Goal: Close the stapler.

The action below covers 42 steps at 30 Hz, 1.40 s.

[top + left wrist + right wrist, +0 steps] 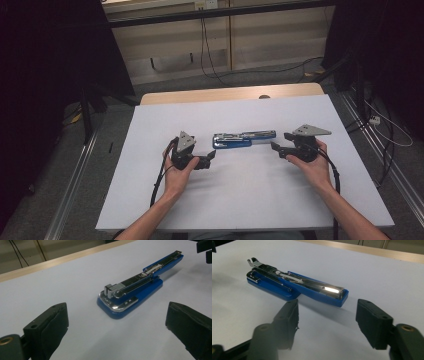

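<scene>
A blue stapler with a chrome magazine lies swung open flat on the white table top, between the two grippers. My left gripper sits just left of it, held in a hand, pointing right. Its jaws stand wide apart with the stapler's base end a short way ahead of them. My right gripper sits at the stapler's right end, pointing left. Its pads are apart with nothing between them, and the stapler's blue arm tip lies just in front.
The table's wooden far edge runs behind the white sheet. Black cables trail from both grippers toward the near edge. Metal floor rails flank the table, and dark stands sit at the left and right.
</scene>
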### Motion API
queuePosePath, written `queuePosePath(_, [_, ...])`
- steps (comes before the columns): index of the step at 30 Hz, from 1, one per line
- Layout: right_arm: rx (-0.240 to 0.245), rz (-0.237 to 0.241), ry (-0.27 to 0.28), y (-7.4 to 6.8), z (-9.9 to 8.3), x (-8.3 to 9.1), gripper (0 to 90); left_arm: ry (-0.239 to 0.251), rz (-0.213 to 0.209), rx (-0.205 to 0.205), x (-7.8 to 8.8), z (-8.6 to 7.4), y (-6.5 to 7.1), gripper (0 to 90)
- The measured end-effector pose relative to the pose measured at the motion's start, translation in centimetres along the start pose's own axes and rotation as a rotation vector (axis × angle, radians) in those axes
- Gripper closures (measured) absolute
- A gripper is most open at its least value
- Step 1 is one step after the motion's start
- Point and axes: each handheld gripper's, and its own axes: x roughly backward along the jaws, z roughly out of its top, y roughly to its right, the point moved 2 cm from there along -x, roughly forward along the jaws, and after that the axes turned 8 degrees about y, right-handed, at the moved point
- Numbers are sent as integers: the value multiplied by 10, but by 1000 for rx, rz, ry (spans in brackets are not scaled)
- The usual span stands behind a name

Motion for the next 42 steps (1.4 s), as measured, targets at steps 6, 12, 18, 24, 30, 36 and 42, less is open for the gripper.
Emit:
queuePosePath(6, [-11,16,1,0,-1,-1,548,-2,-3,10,-3,-2,-2,54])
queuePosePath(12, [-8,29,-13,-3,-3,-4,699,4,19,-8,-8,-2,0,61])
queuePosePath(18, [-19,36,12,-5,-2,-8,900,-12,17,-3,-13,1,-1,69])
queuePosePath(24, [-13,50,-12,-8,-3,-12,900,-17,-7,23,-17,6,2,127])
queuePosePath(30, [-5,61,-16,-8,-4,-12,900,-4,-44,42,-21,9,5,283])
queuePosePath(36, [7,67,-19,-7,-4,-13,900,-12,-69,25,-25,15,3,459])
queuePosePath(42, [10,69,-19,-7,-4,-13,900,-31,-74,-45,-37,19,0,593])
